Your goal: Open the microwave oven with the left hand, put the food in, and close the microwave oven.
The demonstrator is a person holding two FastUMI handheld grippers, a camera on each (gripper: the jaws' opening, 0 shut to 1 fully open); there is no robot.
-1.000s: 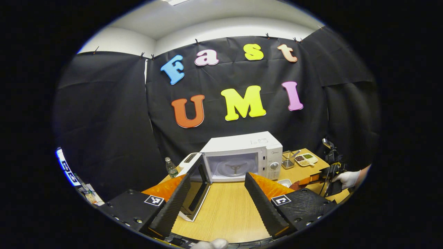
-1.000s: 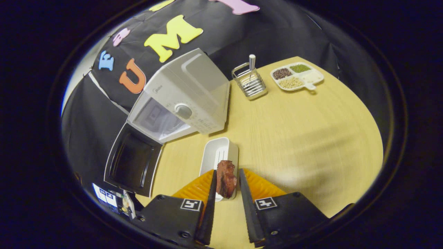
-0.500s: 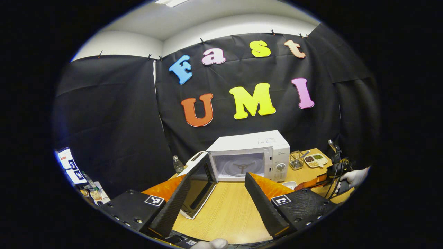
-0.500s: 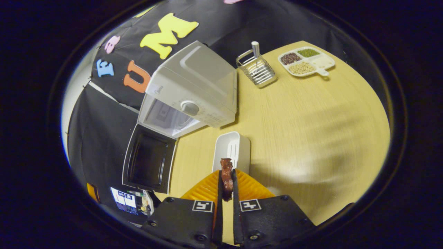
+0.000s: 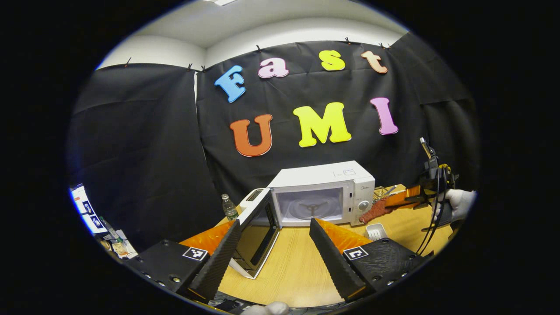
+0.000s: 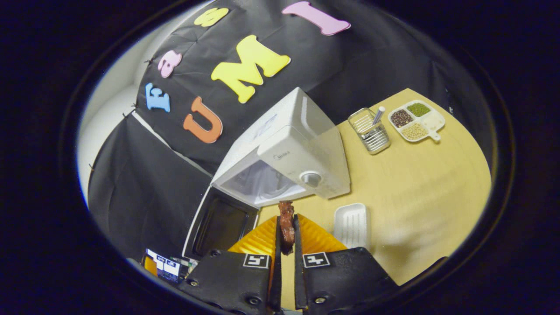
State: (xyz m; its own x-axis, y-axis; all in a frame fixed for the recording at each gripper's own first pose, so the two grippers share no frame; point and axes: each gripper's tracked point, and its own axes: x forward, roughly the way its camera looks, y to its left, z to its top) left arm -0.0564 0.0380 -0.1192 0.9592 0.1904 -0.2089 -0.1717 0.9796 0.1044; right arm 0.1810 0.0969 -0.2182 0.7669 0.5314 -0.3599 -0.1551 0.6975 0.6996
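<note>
The right tool (image 6: 286,227) is clamped on the piece of meat (image 6: 286,218), held above the worktop (image 6: 407,183) before the microwave (image 6: 297,157), whose door (image 6: 221,223) hangs open; the left tool (image 5: 275,249) stands apart, holding nothing; an emptied white tray (image 6: 352,224) lies nearby

No wording can be made out with confidence. A small grey brand mark (image 6: 282,156) sits at the 12 o'clock edge of the control panel of the white microwave oven (image 6: 302,144), above its dial, too small to spell out. A pale printed sticker (image 5: 343,173) on the oven's top is equally unreadable. Square black-and-white coded markers, bearing no letters or numbers, stand on the bodies of the left tongs (image 5: 274,222), at 7 o'clock (image 5: 194,253) and 5 o'clock (image 5: 355,253), and likewise on the right tongs (image 6: 286,217).
</note>
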